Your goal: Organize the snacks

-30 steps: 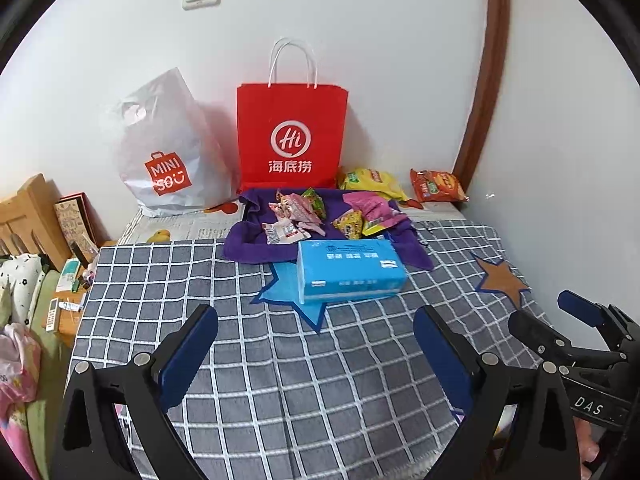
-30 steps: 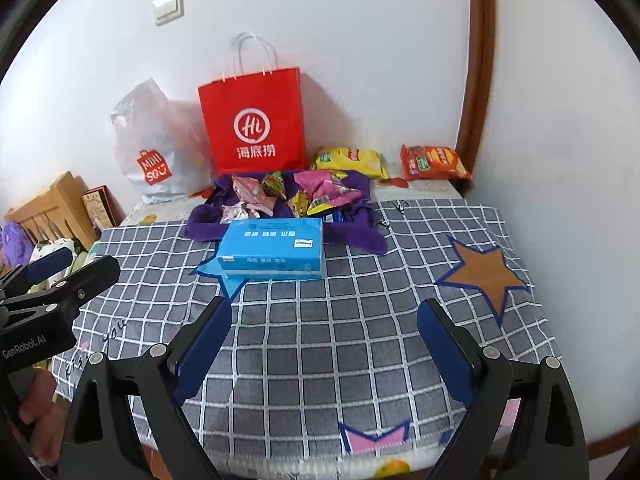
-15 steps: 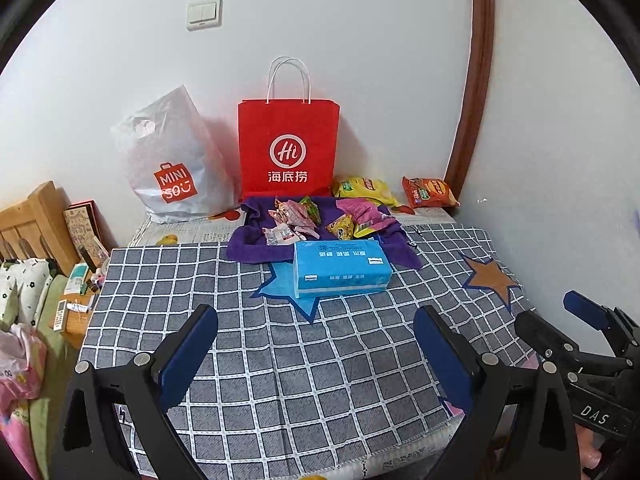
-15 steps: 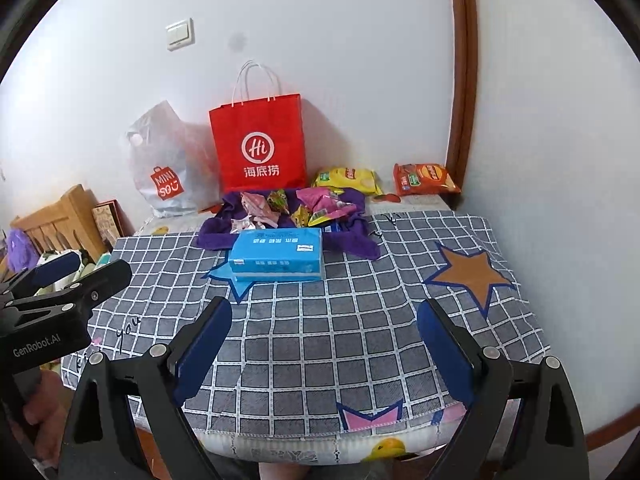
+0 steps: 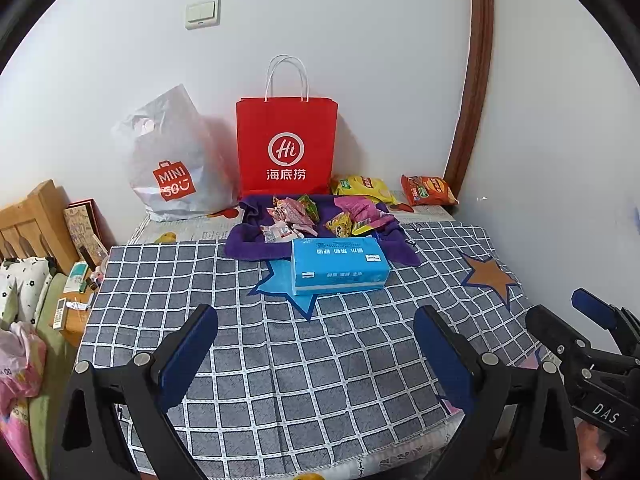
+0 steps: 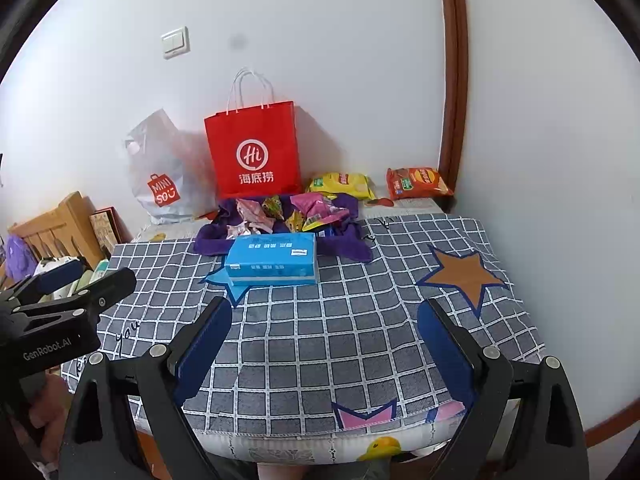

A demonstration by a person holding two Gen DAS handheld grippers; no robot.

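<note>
Both hand-held grippers, left [image 5: 316, 354] and right [image 6: 324, 350], gape empty, pulled back from the snacks [image 5: 316, 218] piled on the purple cloth [image 5: 244, 240]; nothing gripped.

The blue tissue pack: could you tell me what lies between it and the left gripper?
Only bare checked blanket separates the open left gripper from the blue tissue pack, seen clearly in the left wrist view.

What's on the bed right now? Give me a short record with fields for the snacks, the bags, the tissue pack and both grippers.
loose snacks: small packets heaped on a purple cloth
chip bags: yellow bag and orange bag by the wall
bags: red paper bag, upright; white plastic bag beside it
tissue pack: in front of the cloth
left gripper: jaws open, empty
right gripper: jaws open, empty
</note>
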